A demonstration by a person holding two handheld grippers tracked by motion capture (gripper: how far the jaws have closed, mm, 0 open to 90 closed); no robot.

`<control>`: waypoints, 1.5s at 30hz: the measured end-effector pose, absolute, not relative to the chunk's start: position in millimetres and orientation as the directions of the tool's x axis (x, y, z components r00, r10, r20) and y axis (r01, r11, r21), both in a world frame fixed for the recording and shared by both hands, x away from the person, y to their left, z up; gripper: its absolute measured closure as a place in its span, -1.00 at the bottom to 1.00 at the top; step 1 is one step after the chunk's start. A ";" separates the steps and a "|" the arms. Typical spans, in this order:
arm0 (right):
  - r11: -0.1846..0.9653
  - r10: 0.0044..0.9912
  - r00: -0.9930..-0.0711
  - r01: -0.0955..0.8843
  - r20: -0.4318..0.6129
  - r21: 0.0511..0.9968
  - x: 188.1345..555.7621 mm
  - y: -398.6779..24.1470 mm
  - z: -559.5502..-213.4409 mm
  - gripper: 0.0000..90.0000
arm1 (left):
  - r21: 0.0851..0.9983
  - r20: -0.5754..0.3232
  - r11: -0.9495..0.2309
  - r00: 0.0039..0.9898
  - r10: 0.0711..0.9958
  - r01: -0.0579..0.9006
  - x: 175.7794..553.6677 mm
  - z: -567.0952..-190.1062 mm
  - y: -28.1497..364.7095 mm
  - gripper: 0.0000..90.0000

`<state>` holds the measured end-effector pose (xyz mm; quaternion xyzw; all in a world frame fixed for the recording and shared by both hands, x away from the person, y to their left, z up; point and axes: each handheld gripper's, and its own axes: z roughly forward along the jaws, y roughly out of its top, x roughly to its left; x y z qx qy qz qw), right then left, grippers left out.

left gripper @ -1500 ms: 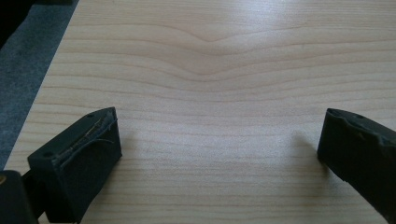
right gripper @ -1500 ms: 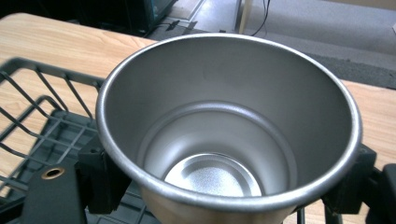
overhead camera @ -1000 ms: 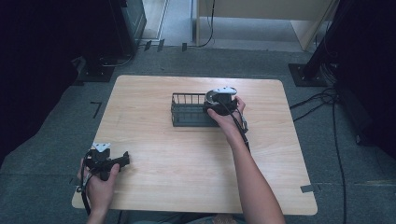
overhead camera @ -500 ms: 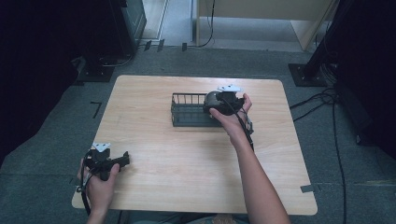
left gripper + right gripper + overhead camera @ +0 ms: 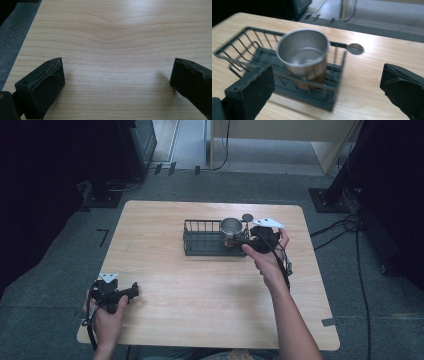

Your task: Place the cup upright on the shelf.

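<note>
while one steel cup [image 5: 303,53] is seen upright at the right end of one wire basket [image 5: 202,239], the right gripper [image 5: 245,241] is held spread just beside it; the left gripper [image 5: 131,292] is parked wide open near the table [image 5: 210,290] corner.

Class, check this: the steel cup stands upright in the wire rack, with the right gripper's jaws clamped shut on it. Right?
Not quite. The steel cup does stand upright in the wire rack, but the right gripper is open, jaws wide apart and short of the cup, as the right gripper view shows.
</note>
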<state>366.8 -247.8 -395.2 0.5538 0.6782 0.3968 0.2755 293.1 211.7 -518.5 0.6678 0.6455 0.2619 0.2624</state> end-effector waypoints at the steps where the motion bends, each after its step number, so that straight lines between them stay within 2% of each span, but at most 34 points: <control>1: 0.078 0.972 -0.229 0.530 0.054 0.844 363.2 -250.3 -396.6 -1.00 | 0.688 0.011 -0.029 0.029 1.000 0.725 293.1 -518.5 211.7 -1.00; 15: 0.049 0.981 -0.185 0.536 0.061 0.843 318.6 -294.6 -412.4 -1.00 | 0.689 0.010 -0.028 0.029 1.000 0.724 293.1 -518.6 211.6 -1.00; 45: -0.032 0.990 -0.099 0.560 0.105 0.828 236.8 -357.0 -444.7 -1.00 | 0.688 0.012 -0.031 0.031 0.999 0.725 293.0 -518.5 211.8 -1.00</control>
